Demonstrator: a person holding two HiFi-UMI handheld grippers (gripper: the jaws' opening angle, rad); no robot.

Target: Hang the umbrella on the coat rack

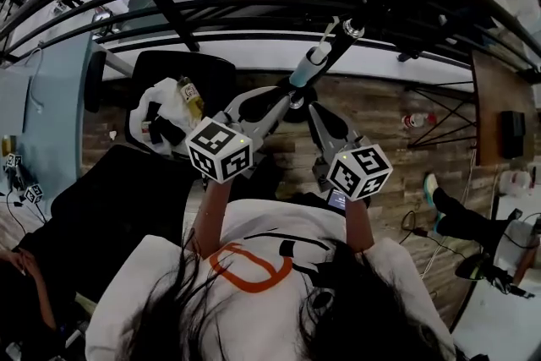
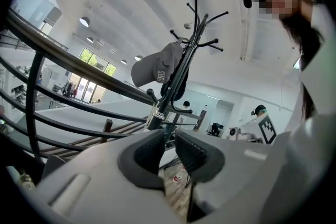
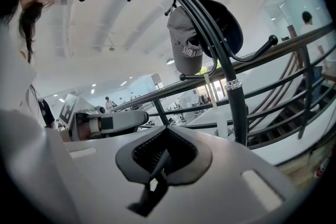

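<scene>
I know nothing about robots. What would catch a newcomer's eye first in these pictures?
Probably the tall black coat rack that fills both gripper views, with a grey cap hanging near its top. In the head view, the two black-and-white marker cubes stand out at the centre, just above the person's white shirt. Dark curved railings sweep behind everything.

Floor: brown wood planks (image 1: 380,106). Far left: black office chair (image 1: 182,68) stands on it. Right: plastic bottle (image 1: 412,121) with a red label lies on its side, beside thin black stand legs (image 1: 444,101). Near right: black cable (image 1: 414,224) looped on the planks
</scene>
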